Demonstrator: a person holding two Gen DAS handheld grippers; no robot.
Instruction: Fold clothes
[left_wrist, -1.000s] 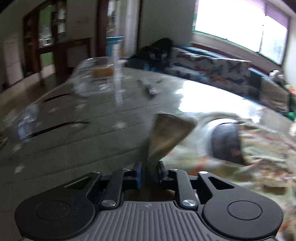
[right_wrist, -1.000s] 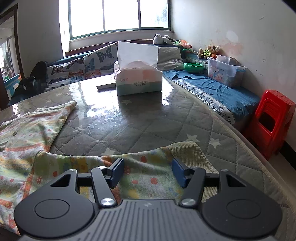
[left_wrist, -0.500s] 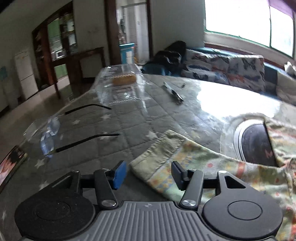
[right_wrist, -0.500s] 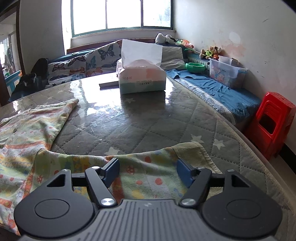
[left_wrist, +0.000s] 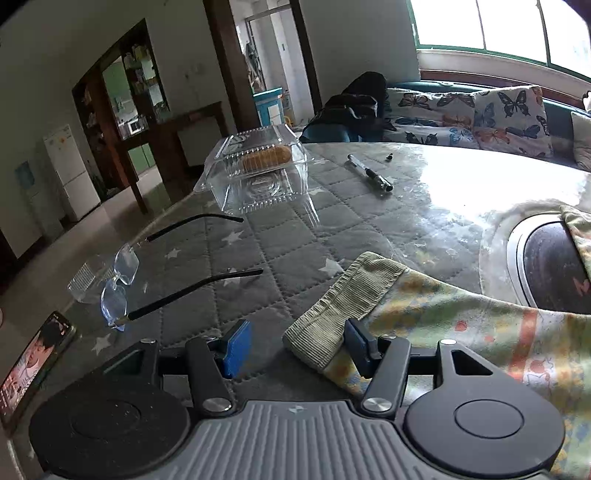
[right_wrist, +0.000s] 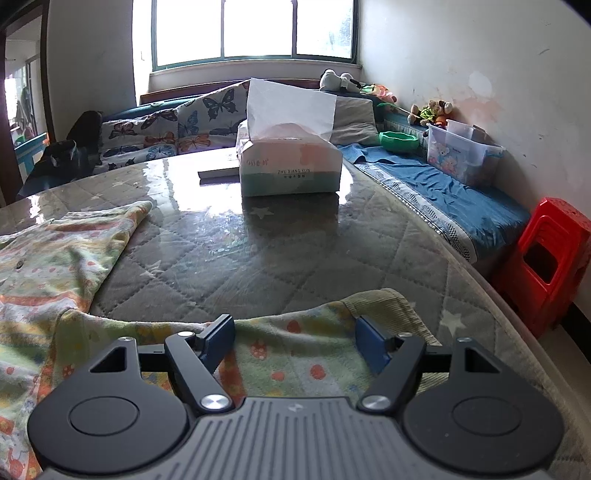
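The round worktop (left_wrist: 280, 236), covered by a grey quilted star-print cloth under a glossy clear sheet, spreads out ahead of both pairs of fingers. On it lies the pale green and yellow printed cotton garment with orange stripes and small red motifs (right_wrist: 55, 266), spread flat; in the right wrist view it runs from far left of the fingers down and across beneath them. Its ribbed olive-green cuff (right_wrist: 384, 306) lies just ahead of the right-hand finger of the right gripper (right_wrist: 295, 343). The fingers of that gripper stand wide apart above the fabric, pressing on nothing.

In the left wrist view the left gripper (left_wrist: 295, 345) also has its fingers apart. A second ribbed olive-green cuff (left_wrist: 343, 302) of the garment lies partly between them, close against the right-hand finger; the left-hand blue finger pad (left_wrist: 236, 345) stands clear of the cloth, so nothing is clamped. The rest of the sleeve runs off to the right of the fingers.

Far ahead of the right fingers stands a white and teal paper tissue box (right_wrist: 290, 162) with a tissue sticking up. Ahead and left of the left fingers sits a clear plastic clamshell container (left_wrist: 258, 170) holding something brown. Nearer, to their left, lie rimless glasses with thin black arms (left_wrist: 155, 269), open. A black and clear pen (left_wrist: 369, 175) lies ahead, slightly right.
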